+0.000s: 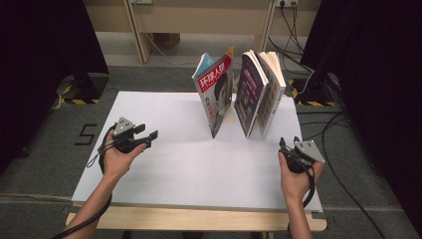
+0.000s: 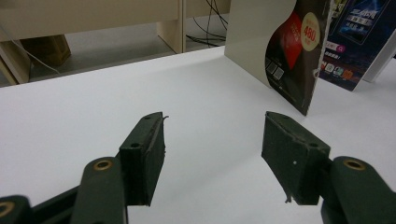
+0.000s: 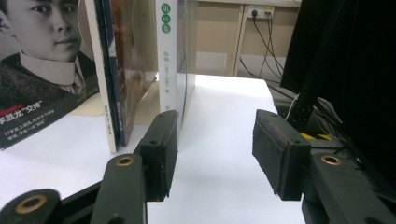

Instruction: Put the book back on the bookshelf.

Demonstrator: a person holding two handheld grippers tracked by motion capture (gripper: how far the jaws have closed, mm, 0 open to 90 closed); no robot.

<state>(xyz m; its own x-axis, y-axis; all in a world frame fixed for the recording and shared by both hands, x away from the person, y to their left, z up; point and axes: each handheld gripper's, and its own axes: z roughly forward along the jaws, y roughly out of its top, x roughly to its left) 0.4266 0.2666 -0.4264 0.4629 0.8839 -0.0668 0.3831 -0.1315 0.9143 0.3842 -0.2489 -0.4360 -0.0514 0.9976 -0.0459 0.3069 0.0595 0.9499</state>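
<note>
A magazine (image 1: 215,87) with a red title and a portrait cover stands upright, fanned open, at the back middle of the white table (image 1: 164,169). To its right two books (image 1: 259,92) stand leaning together. My left gripper (image 1: 149,135) hovers over the left part of the table, open and with nothing between its jaws. In the left gripper view my left gripper (image 2: 212,135) points toward the magazine's back cover (image 2: 285,51). My right gripper (image 1: 289,142) is open near the right edge. In the right gripper view my right gripper (image 3: 215,135) faces a white book spine (image 3: 167,60), apart from it.
Black curtains (image 1: 45,45) hang on both sides. Cables (image 1: 343,149) trail over the floor at the right. Wooden furniture legs (image 1: 139,35) stand behind the table. A wooden ledge (image 1: 199,219) runs along the table's near edge.
</note>
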